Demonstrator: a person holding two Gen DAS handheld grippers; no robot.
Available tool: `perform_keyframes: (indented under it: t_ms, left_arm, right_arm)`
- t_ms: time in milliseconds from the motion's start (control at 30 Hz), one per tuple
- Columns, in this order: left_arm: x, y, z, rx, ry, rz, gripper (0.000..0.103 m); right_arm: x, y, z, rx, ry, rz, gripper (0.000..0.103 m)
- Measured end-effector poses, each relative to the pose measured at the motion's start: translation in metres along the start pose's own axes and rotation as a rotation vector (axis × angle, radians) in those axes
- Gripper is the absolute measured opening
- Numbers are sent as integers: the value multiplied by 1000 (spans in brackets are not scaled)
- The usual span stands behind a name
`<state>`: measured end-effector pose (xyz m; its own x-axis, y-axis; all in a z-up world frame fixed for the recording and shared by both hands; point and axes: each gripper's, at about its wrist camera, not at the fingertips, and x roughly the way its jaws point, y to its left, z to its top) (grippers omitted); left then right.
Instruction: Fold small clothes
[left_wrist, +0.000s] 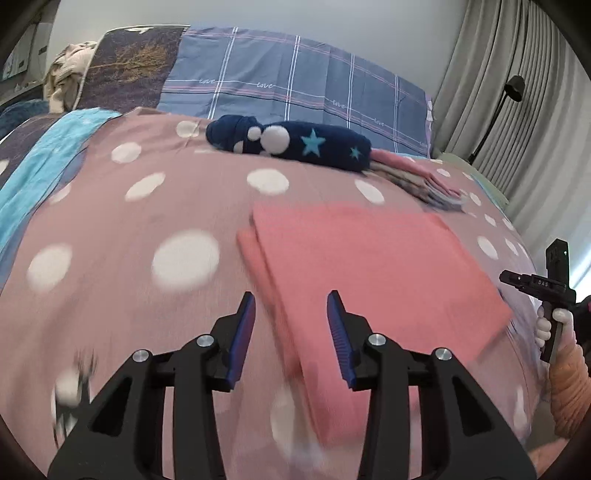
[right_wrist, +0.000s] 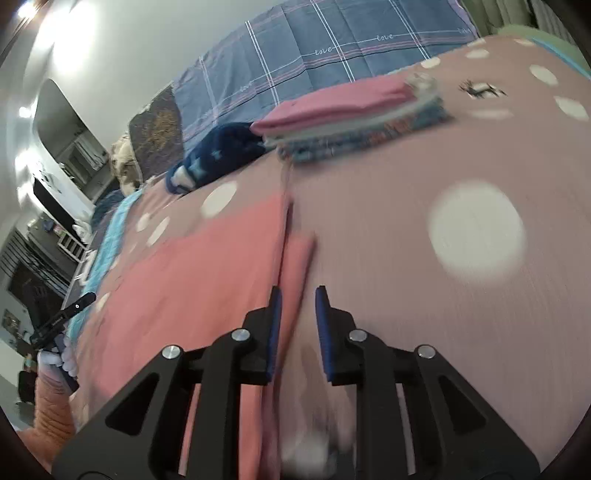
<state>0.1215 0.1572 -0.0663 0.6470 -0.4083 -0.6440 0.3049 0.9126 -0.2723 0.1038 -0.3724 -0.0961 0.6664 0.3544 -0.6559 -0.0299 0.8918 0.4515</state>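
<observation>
I have the folded salmon-pink garment (left_wrist: 373, 266) lying flat on the dotted pink bedspread (left_wrist: 147, 206), and my left gripper (left_wrist: 291, 317) hangs just over its near left edge, jaws parted with nothing pressed between the blue pads; the cloth's layered edge runs under the gap and off toward the bottom of the view. From the right wrist camera the same garment (right_wrist: 207, 273) sits to the left of my right gripper (right_wrist: 297, 314), whose jaws stand a little apart and empty, with a narrow strip of the pink fabric showing below and between them; I cannot tell whether the pads brush it, as the picture is smeared. Beyond the garment, toward the head of the bed, a stack of folded clothes (right_wrist: 351, 114) rests on the bedspread with a pink piece on top and patterned ones underneath. Just beside that stack lies a navy fleece item with pale blue stars (left_wrist: 295, 146). A blue checked pillow (left_wrist: 295, 81) stands against the wall behind them. At the right edge of the left view I see a white-gloved hand (left_wrist: 554, 325) and an orange sleeve holding the other gripper's handle. Grey curtains (left_wrist: 517, 74) hang at the far right.
</observation>
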Motion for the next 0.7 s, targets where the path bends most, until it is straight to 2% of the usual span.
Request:
perform_keyframes:
  t_ms: [133, 233, 267, 333, 400, 500, 567, 633, 667, 700]
  left_arm:
    - [-18, -5, -52, -107, 71, -74, 45]
    - [-11, -11, -80, -202, 134, -196, 45]
    - [-6, -12, -87, -249, 148, -258, 45]
    - [4, -11, -95, -331, 148, -324, 44]
    - [11, -9, -97, -388, 117, -346, 45]
    - [20, 7, -91, -513, 39, -380, 44]
    - [33, 15, -85, -562, 31, -384, 44]
    - [40, 16, -80, -589, 41, -374, 39]
    - [43, 15, -76, -587, 37, -374, 29]
    - [44, 15, -74, -581, 30, -368, 9]
  right_arm:
    - [-38, 2, -58, 34, -2, 31, 27]
    - [-52, 4, -90, 101, -5, 76, 28]
    - [-54, 4, -95, 119, -8, 92, 28]
    - [-53, 11, -106, 159, 4, 156, 28]
    - [-52, 19, -113, 168, 17, 196, 30]
    - [-43, 26, -116, 207, 30, 209, 49]
    - [-35, 19, -112, 290, 27, 228, 62]
    - [-30, 9, -107, 387, 3, 250, 63]
    - [-26, 4, -102, 423, -11, 268, 64]
    - [-23, 2, -98, 444, -16, 269, 64]
